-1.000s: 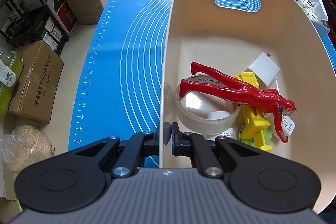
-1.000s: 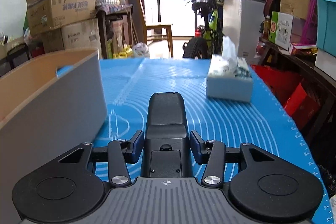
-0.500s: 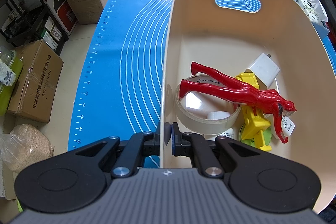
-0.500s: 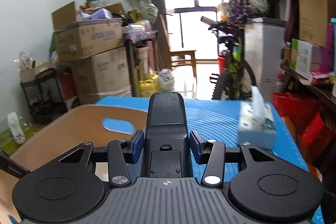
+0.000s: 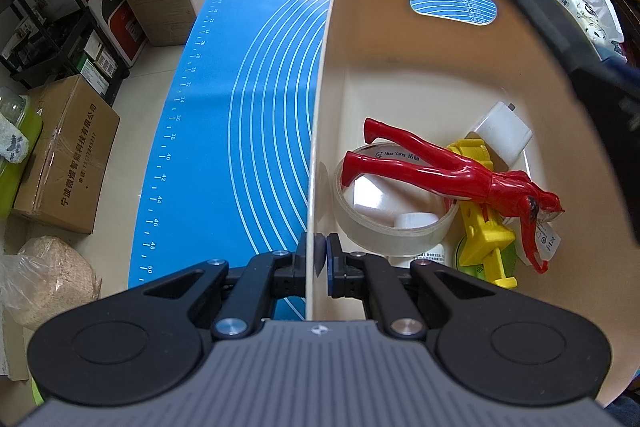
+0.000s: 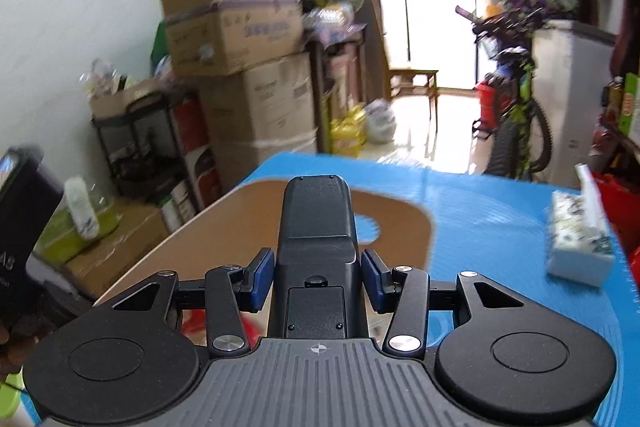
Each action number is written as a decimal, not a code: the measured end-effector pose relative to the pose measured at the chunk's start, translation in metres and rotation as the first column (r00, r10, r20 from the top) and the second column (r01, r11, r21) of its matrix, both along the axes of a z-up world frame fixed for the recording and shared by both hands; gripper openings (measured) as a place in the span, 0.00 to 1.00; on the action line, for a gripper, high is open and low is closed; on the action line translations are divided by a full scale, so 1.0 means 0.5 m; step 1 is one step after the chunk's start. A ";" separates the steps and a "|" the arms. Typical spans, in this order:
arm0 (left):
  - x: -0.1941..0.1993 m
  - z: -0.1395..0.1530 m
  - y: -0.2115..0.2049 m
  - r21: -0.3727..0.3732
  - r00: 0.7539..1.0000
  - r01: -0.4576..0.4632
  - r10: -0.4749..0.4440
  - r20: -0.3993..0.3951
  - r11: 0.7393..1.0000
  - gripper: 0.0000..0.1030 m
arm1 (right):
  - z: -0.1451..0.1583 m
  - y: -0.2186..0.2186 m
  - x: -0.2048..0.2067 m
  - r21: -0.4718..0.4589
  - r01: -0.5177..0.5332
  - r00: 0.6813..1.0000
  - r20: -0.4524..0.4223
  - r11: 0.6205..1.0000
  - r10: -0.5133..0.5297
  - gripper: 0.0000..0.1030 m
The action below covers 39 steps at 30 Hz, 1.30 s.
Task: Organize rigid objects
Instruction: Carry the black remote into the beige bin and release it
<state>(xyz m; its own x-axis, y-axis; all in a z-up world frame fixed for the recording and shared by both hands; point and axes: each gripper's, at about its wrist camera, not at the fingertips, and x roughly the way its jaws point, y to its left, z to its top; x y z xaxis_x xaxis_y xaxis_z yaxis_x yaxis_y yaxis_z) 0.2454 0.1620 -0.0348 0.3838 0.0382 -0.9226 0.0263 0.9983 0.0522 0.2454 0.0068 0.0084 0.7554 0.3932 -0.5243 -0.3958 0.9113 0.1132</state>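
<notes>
A cream plastic bin (image 5: 325, 75) stands on a blue mat (image 5: 240, 107). My left gripper (image 5: 320, 253) is shut on the bin's near left wall, one finger inside and one outside. Inside lie a red toy figure (image 5: 452, 173), a roll of clear tape (image 5: 384, 239), a yellow toy (image 5: 480, 227) and a white charger (image 5: 502, 131). My right gripper (image 6: 318, 275) is shut on a black remote-like device (image 6: 318, 227), which hangs above the bin (image 6: 400, 215). That device (image 5: 560, 39) also shows over the bin's far right rim.
A tissue box (image 6: 580, 247) sits on the mat to the right of the bin. Cardboard boxes (image 5: 64, 155), a black rack (image 5: 44, 27) and a bag stand on the floor left of the table. A bicycle (image 6: 516, 115) is parked beyond the far end.
My right gripper has risen and swung left from beside the bin to above it, carrying the black device. The device's tip now enters the left wrist view. The left gripper has not moved.
</notes>
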 end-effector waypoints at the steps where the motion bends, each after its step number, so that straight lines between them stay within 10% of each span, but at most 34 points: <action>1: 0.000 0.000 0.000 0.001 1.000 0.000 0.000 0.000 1.000 0.08 | -0.005 0.012 0.002 -0.011 -0.012 1.000 -0.016 1.000 0.012 0.52; 14: -0.001 0.002 0.001 0.003 1.000 0.001 -0.001 0.001 1.000 0.08 | -0.058 0.076 0.052 -0.119 -0.064 0.964 -0.264 0.991 0.030 0.52; 23: 0.000 0.002 0.001 0.002 1.000 0.000 0.000 0.001 1.000 0.08 | -0.059 0.071 0.050 -0.113 -0.067 0.960 -0.276 0.991 0.033 0.54; 31: -0.003 0.011 0.002 0.005 1.000 -0.009 0.009 0.020 1.000 0.10 | -0.022 0.034 0.016 -0.016 -0.001 0.979 -0.204 1.000 -0.002 0.75; 35: -0.013 0.032 -0.008 0.039 0.998 -0.023 0.020 0.066 0.999 0.43 | 0.007 -0.004 -0.013 0.023 0.037 0.983 -0.182 0.999 -0.032 0.77; 39: -0.028 0.065 -0.032 0.056 0.992 -0.016 0.009 0.127 0.998 0.53 | 0.039 -0.044 -0.044 0.026 0.067 0.986 -0.154 0.997 -0.062 0.81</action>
